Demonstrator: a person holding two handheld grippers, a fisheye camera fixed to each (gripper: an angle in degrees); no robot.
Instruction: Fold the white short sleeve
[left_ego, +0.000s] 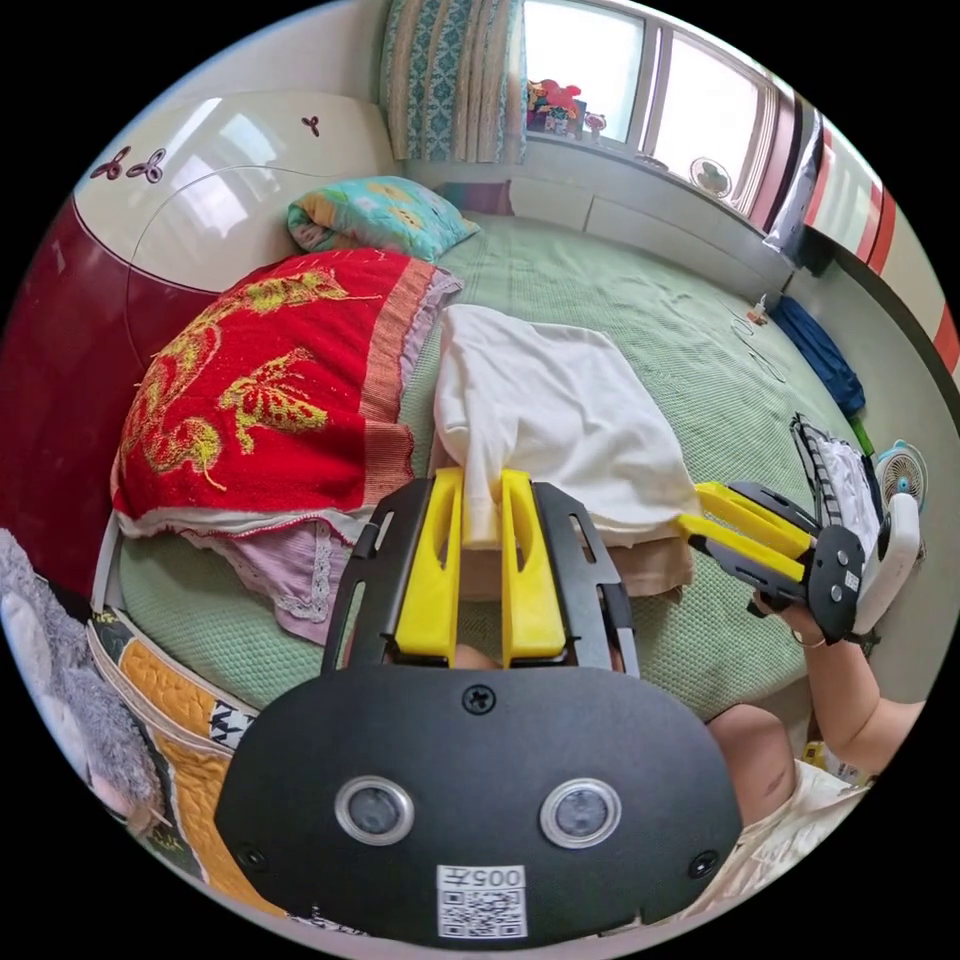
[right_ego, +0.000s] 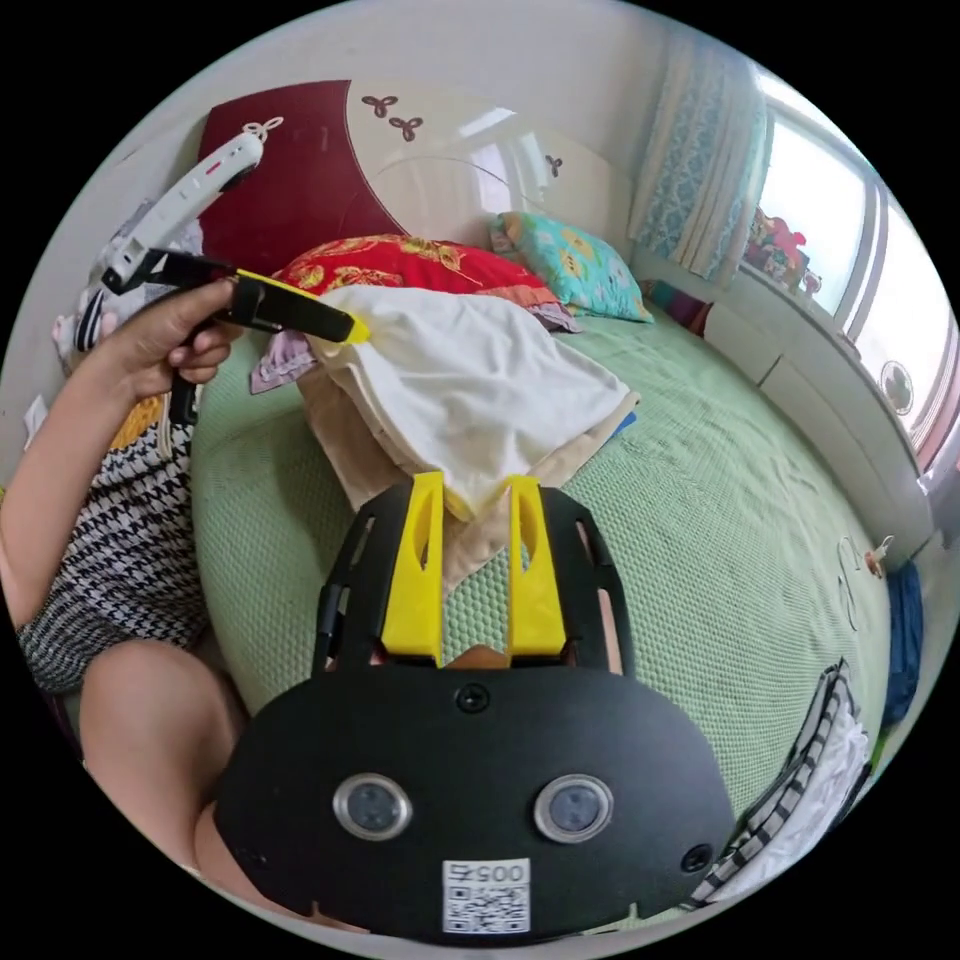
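Green bed cover (left_ego: 620, 300) carries the white short sleeve (left_ego: 560, 420), folded atop a beige garment (right_ego: 350, 450), with the red pillow (left_ego: 270, 390) just beside it. Your left claw (left_ego: 483, 500) pinches one near corner and your right claw (right_ego: 478, 500) the other, both clenched on cloth. It is soft and limp, so it will sag between your grips; hold the corners and keep clear of the pillow.

open green bedspread (left_ego: 620, 300) beyond, red pillow (left_ego: 270, 390) beside
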